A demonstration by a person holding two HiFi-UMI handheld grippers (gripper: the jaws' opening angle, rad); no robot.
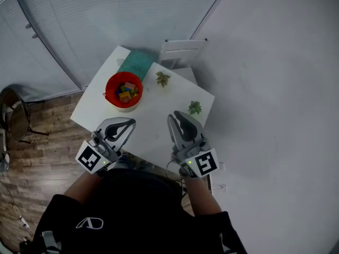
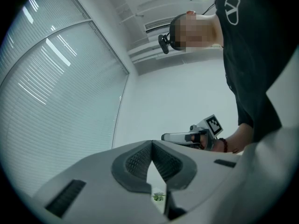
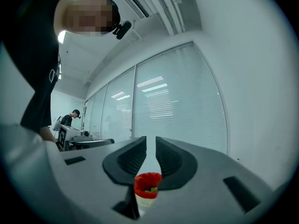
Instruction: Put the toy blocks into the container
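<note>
A red container (image 1: 113, 83) stands on the white table (image 1: 153, 123), left of its middle, with several coloured toy blocks (image 1: 127, 91) inside it. No loose block shows on the tabletop. Both grippers hover over the near edge of the table, well short of the container. My left gripper (image 1: 128, 125) is shut, its tips touching (image 2: 151, 143), and it holds nothing. My right gripper (image 1: 177, 116) has a narrow gap between its jaws (image 3: 150, 141) and nothing in it. Past and below them the right gripper view shows the container (image 3: 147, 183).
A teal flat thing (image 1: 135, 63) lies at the table's far edge behind the container. Two small green plant pieces (image 1: 162, 78) (image 1: 195, 107) lie on the right half. A white chair (image 1: 180, 51) stands beyond the table. Wood floor lies to the left.
</note>
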